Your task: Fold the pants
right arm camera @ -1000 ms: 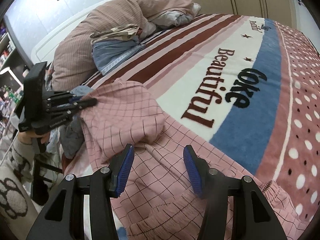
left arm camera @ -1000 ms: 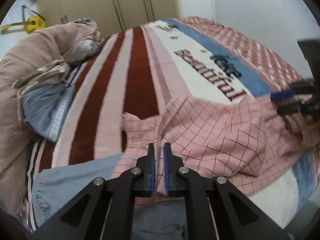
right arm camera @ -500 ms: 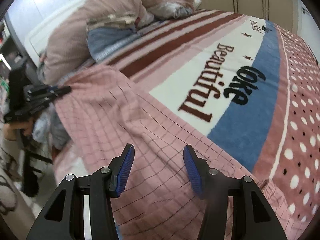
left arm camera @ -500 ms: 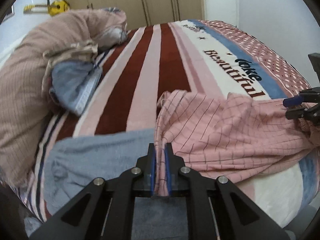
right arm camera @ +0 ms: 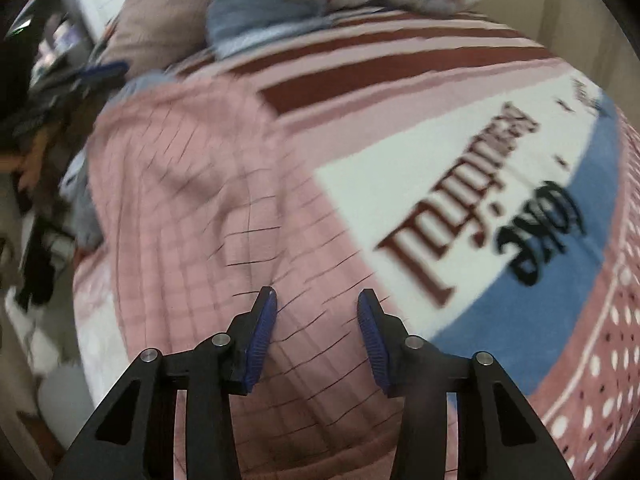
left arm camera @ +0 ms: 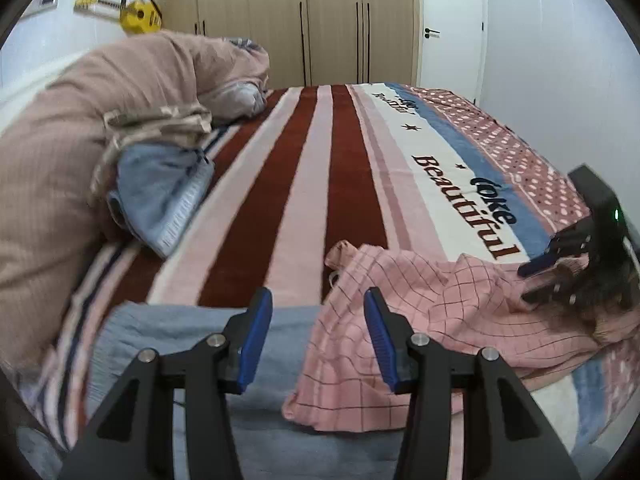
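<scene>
The pink checked pants lie spread and rumpled near the front edge of the bed; they also fill the lower left of the right wrist view. My left gripper is open and empty, just above the pants' left edge. My right gripper is open and empty, low over the pants' cloth. The right gripper also shows at the right of the left wrist view, over the far end of the pants.
The striped bedspread with "Beautiful" lettering covers the bed. A grey-blue garment lies under the pants at the front. A pink duvet and blue clothing pile at the left. Wardrobes stand behind.
My left gripper has let go of the pants' edge and opened. The cloth has dropped flat onto the bed. The right gripper has stayed open and moved lower over the pants.
</scene>
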Demonstrator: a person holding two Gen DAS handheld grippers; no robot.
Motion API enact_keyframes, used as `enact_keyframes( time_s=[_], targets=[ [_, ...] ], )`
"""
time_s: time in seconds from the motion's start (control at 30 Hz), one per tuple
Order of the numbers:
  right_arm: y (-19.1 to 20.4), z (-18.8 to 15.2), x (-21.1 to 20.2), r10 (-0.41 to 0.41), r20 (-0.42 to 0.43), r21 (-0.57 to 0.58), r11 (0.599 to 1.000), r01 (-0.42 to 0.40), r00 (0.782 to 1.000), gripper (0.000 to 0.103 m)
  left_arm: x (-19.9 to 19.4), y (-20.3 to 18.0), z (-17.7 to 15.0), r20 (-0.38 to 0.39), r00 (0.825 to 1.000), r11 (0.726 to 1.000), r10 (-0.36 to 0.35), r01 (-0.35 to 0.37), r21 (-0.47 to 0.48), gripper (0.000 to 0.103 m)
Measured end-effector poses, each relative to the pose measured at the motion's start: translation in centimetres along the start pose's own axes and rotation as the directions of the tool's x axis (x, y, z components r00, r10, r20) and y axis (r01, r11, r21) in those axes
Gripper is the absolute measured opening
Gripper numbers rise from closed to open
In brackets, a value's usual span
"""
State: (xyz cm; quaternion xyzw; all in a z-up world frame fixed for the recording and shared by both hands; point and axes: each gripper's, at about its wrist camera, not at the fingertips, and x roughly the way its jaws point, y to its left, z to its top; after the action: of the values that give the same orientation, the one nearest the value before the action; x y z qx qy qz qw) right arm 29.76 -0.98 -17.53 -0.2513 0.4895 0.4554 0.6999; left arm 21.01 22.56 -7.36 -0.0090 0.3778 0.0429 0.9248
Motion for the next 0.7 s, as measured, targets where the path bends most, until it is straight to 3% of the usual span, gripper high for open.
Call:
enact_keyframes(
  time_s=[0.1, 0.2, 0.23, 0.3, 0.33, 0.43, 0.57, 0.7],
  targets=[
    [1.1, -0.4, 0.2, 0.008, -0.017, -0.068, 0.998, -0.009, 1.0, 0.047, 0.7, 0.0, -0.7, -0.013, 0.999, 0.999, -0.032, 0.032, -0.019, 0.043],
    [1.5, -0.3, 0.5, -0.019, -0.055, -0.097, 0.995, 0.013, 0.998, 0.046, 0.9, -0.1, -1.3, -0.012, 0.998, 0.998, -0.055, 0.054, -0.028, 0.043],
    [1.7, -0.5, 0.5, -0.023, -0.064, -0.108, 0.994, 0.016, 0.998, 0.043, 0.9, -0.1, -1.4, -0.011, 0.998, 0.998, -0.06, 0.059, -0.03, 0.043],
    [2.1, -0.6, 0.4, -0.035, -0.083, -0.137, 0.99, 0.024, 0.996, 0.012, 0.9, -0.1, -1.6, -0.007, 0.998, 0.998, -0.063, 0.062, -0.025, 0.043],
    [2.4, -0.7, 0.2, -0.059, -0.081, -0.143, 0.989, 0.047, 0.995, 0.006, 0.8, -0.1, -1.7, -0.005, 0.998, 0.998, -0.061, 0.061, -0.023, 0.043],
    [2.9, -1.1, -0.5, -0.132, -0.044, -0.154, 0.98, 0.124, 0.99, 0.002, 0.9, -0.1, -1.8, -0.004, 0.998, 0.998, -0.065, 0.065, -0.016, 0.044],
    [2.1, -0.7, -2.0, -0.254, 0.03, -0.065, 0.965, 0.256, 0.967, 0.002, 1.1, 0.0, -2.0, -0.011, 0.998, 0.998, -0.06, 0.06, -0.008, 0.044],
    [0.9, -0.1, -1.5, -0.313, 0.028, -0.018, 0.949, 0.314, 0.949, 0.002, 1.8, 0.3, -2.4, -0.033, 0.998, 0.998, -0.057, 0.056, -0.012, 0.046]
  ],
)
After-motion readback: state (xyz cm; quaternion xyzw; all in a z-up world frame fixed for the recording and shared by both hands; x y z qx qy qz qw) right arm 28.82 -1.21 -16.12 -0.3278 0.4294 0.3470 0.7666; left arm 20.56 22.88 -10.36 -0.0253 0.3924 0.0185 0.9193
